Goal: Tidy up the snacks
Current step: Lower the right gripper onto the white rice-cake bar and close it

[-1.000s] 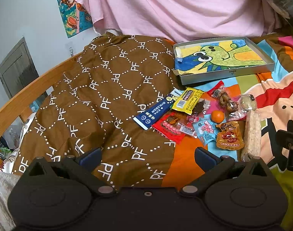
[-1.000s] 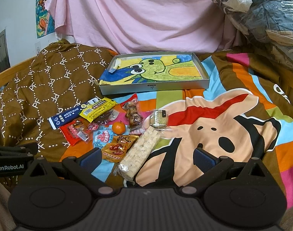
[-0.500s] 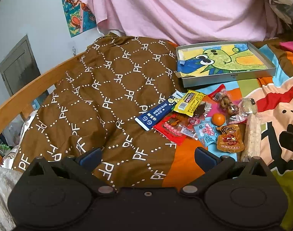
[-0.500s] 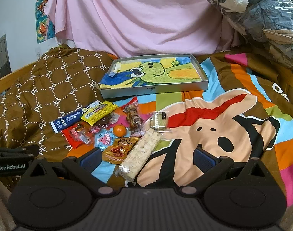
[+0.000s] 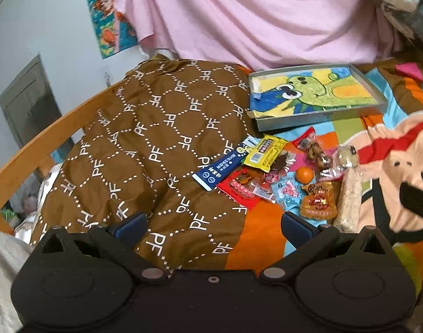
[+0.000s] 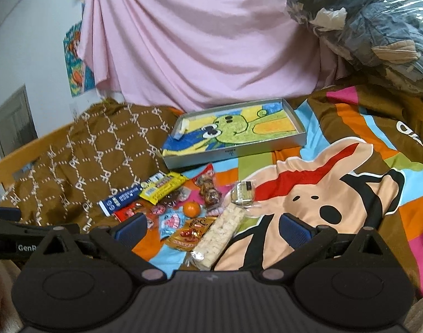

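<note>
Several snacks lie in a loose pile on my bed, where the brown quilt (image 5: 145,149) meets the cartoon blanket (image 6: 336,183). Left of the quilt runs a wooden rail (image 5: 45,141); behind hangs a pink sheet (image 6: 200,41), and a bagged bundle (image 6: 378,27) sits far right. Nothing lies between my tools and the pile. My left gripper (image 5: 211,226) hangs over the quilt, jaws wide apart, holding nothing. My right gripper (image 6: 213,229) hovers just above the pile's near edge, jaws equally wide, empty. From left: blue stick pack (image 6: 122,198), yellow bar (image 6: 163,187), red packet (image 5: 240,190), orange (image 6: 191,209), long rice-cracker pack (image 6: 219,236). Behind the pile sits a grey tray (image 6: 233,154) with a green cartoon lining.
</note>
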`<state>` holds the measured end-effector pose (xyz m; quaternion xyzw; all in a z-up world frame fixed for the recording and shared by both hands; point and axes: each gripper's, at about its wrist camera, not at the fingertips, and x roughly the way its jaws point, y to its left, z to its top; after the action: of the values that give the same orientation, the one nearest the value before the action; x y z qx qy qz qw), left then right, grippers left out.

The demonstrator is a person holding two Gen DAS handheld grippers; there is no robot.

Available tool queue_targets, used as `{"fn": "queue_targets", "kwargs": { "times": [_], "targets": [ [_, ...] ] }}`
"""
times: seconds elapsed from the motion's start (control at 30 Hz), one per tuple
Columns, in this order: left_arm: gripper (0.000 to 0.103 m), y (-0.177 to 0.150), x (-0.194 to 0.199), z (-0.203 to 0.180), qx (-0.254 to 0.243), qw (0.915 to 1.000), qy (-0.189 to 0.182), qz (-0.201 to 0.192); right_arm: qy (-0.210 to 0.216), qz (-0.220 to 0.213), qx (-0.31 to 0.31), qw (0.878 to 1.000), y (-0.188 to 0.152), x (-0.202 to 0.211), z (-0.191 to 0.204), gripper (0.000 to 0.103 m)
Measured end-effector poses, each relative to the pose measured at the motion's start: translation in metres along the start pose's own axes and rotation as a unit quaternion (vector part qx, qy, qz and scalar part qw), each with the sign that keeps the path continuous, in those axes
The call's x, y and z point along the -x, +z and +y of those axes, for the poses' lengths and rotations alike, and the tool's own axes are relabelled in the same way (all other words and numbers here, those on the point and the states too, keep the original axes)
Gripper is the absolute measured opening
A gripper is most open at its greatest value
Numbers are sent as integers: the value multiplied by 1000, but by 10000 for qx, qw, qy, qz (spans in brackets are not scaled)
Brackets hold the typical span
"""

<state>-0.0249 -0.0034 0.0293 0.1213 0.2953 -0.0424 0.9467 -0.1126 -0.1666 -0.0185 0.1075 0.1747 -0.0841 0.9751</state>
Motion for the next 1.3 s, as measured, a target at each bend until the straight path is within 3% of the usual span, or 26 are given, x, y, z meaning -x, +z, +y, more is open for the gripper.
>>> {"fn": "queue_targets", "kwargs": {
  "times": [0.27,0.5,0.67,0.8,1.03,1.13,1.3],
  "targets": [
    [102,39,-3,-15,702,9968,73,385,-86,-103,-423,9990,1,5,-30,103],
    [102,45,-28,-30,1086,9928,-23,500,-216,335,-1014,9940,1,-22,-67,103],
    [102,52,-56,-25,1508,9857,82,747,-388,518,-400,9971,2,-52,-64,103],
    [102,61,-73,-18,1758,9812,108,786,-173,841,-140,9962,4,-79,-54,103],
    [102,61,-99,-3,1607,9837,25,801,160,1164,970,9883,7,-118,-19,103],
    [102,64,-115,1,1432,9868,-161,742,58,1157,1038,9878,5,-122,-15,103],
    [102,67,-144,-2,980,9894,-891,598,-166,1018,1138,9881,-3,-108,-14,103]
  ]
}}
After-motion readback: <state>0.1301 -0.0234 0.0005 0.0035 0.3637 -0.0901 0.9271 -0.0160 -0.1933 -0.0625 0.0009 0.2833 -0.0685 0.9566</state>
